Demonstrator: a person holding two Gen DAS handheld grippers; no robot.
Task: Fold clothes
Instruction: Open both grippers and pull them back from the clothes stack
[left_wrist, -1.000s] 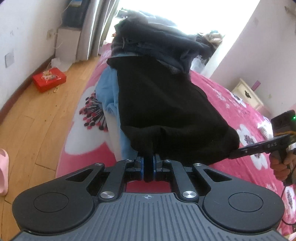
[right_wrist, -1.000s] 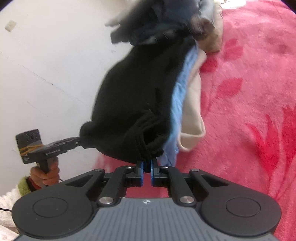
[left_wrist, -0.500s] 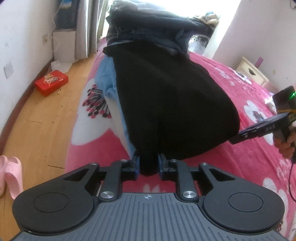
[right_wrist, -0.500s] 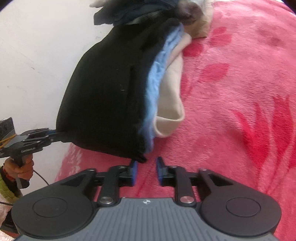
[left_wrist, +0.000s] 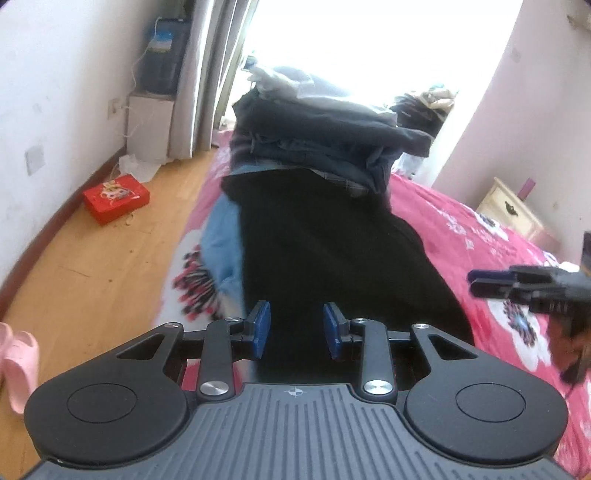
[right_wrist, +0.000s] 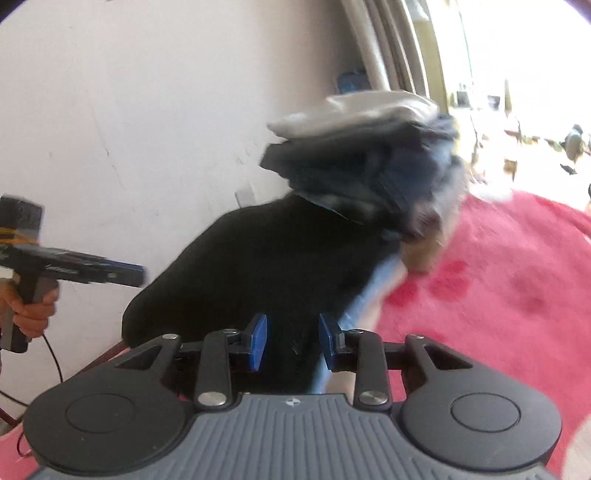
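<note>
A black garment (left_wrist: 332, 258) lies folded on the bed over a light blue garment (left_wrist: 221, 251). A stack of dark folded clothes (left_wrist: 325, 136) rests on its far end. My left gripper (left_wrist: 296, 330) is over the garment's near edge and its jaws are opening. Black cloth shows in the gap, but the pads do not press on it. In the right wrist view, my right gripper (right_wrist: 293, 343) is over the other near corner of the black garment (right_wrist: 258, 266). Its jaws are closing slightly, still apart, with cloth seen between them and none gripped.
The bed wears a red floral blanket (left_wrist: 480, 236). On the wooden floor to the left are a red box (left_wrist: 116, 197) and pink slippers (left_wrist: 18, 358). A cream nightstand (left_wrist: 513, 214) stands at the right wall. A hand (right_wrist: 31, 314) holds the left gripper's handle.
Both grippers were shut on the black garment's near edge. They have let go, opened and lifted back, and the garment has settled flat on the blue one.
</note>
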